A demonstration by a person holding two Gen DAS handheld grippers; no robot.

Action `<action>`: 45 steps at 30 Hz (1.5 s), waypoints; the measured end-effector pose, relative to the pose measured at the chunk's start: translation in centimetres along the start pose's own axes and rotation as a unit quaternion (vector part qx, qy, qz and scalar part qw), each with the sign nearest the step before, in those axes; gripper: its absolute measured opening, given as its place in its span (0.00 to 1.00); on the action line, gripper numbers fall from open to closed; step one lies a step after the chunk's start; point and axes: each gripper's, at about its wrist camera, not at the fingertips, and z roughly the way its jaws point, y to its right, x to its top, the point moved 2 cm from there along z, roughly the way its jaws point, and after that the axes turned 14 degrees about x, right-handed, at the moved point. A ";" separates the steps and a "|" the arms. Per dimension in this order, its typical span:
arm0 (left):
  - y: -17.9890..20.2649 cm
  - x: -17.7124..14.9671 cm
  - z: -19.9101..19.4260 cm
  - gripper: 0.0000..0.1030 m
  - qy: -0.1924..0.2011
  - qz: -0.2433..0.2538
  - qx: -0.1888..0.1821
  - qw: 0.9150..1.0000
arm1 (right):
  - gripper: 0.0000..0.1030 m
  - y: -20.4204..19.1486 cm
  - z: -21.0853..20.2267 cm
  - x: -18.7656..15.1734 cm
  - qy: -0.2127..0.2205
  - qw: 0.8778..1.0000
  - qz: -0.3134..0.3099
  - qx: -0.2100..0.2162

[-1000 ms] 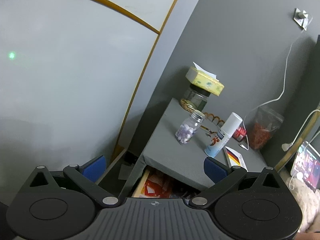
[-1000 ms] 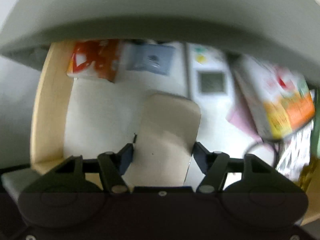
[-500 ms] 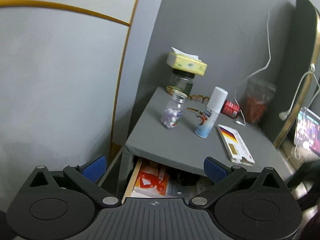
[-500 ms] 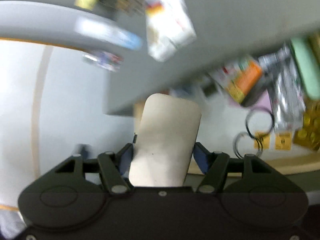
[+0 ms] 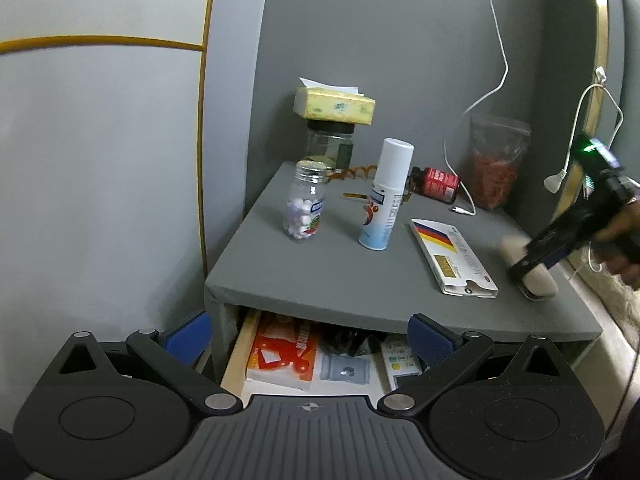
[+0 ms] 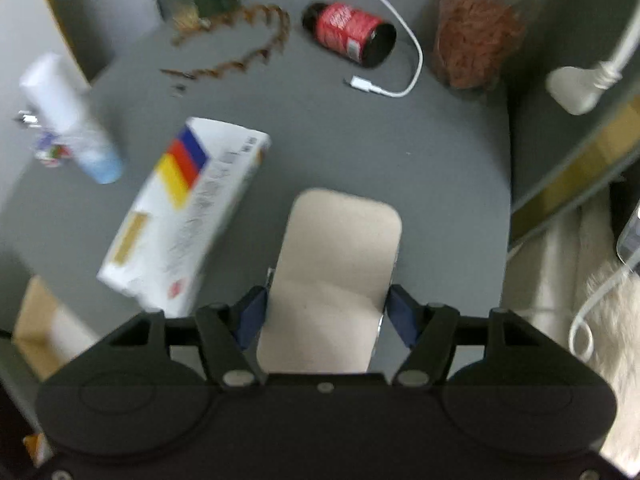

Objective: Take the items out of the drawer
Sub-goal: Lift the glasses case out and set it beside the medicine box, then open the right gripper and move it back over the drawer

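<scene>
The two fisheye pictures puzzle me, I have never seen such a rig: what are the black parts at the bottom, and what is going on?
No robot here: a person holds a hand-held gripper in each hand, each carrying a camera that looks along its two fingers. The black parts are the gripper bodies. The left hand-held gripper is open and empty, above the open drawer under the grey nightstand top. The right hand-held gripper has a beige flat case between its blue pads, over the top; its jaws are opening slightly. On the top are a pill bottle, a spray can, a striped box, a red bottle on its side and a white cable.
</scene>
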 end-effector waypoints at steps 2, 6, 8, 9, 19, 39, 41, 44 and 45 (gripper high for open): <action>0.0 0.1 0.1 1.00 0.000 -0.005 -0.002 1.000 | 0.64 0.9 -0.2 0.2 0.024 0.999 0.024 0.000; 0.0 0.0 -0.1 1.00 -0.001 -0.004 -0.006 1.000 | 0.74 0.7 -0.9 -0.6 0.050 0.998 0.011 -0.026; -0.1 -0.1 -0.1 1.00 -0.002 -0.005 -0.010 1.000 | 0.76 0.7 -1.5 -1.3 0.056 0.998 0.014 -0.030; -0.1 -0.1 -0.1 1.00 -0.003 -0.005 -0.010 1.000 | 0.76 0.8 -1.8 -1.6 0.056 0.998 0.017 -0.028; -0.9 0.1 -0.4 1.00 -0.007 -0.034 -0.005 0.999 | 0.77 -1.6 -2.6 -3.0 0.136 0.988 0.033 -0.063; -2.0 0.2 -0.3 1.00 -0.002 -0.040 -0.011 0.999 | 0.61 -3.2 -1.9 -11.7 -0.025 0.988 0.112 0.102; -2.5 0.2 -0.3 1.00 -0.005 -0.050 -0.010 0.999 | 0.61 -3.7 -0.9 -12.0 -0.028 0.988 0.109 0.105; -3.1 0.1 -0.3 1.00 -0.013 -0.059 -0.004 0.998 | 0.61 -4.1 1.1 -12.6 -0.018 0.986 0.126 0.109; -3.3 0.1 -0.2 1.00 -0.014 -0.061 -0.002 0.998 | 0.61 -4.0 1.5 -13.0 -0.021 0.985 0.135 0.109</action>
